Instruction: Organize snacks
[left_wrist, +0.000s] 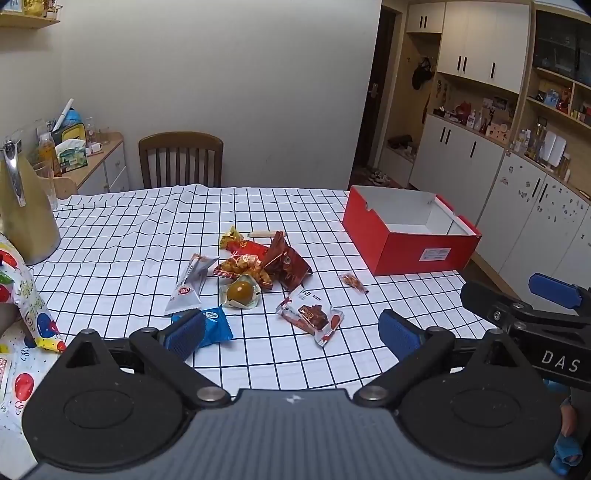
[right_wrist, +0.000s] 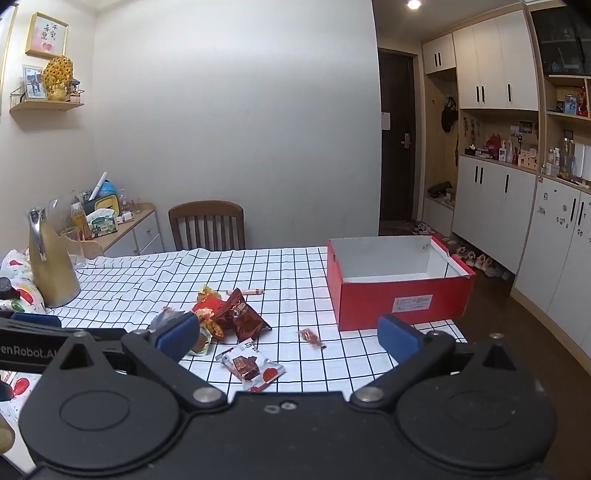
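Counter (left_wrist: 129, 236) with checked cloth; red box (left_wrist: 410, 236) sits empty at its far right. Snack pile (left_wrist: 258, 266) lies left of the box, well apart. Left tool (left_wrist: 291, 332) and right tool (right_wrist: 288, 339) both spread wide, holding nothing — hovering near the pile. Risk: slick wrappers overlap, so a pinch may drag two or slip; the small loose candy (left_wrist: 352, 282) near the box is easily missed.

Black claw (left_wrist: 291, 332), blue ribbed pads (left_wrist: 184, 330)
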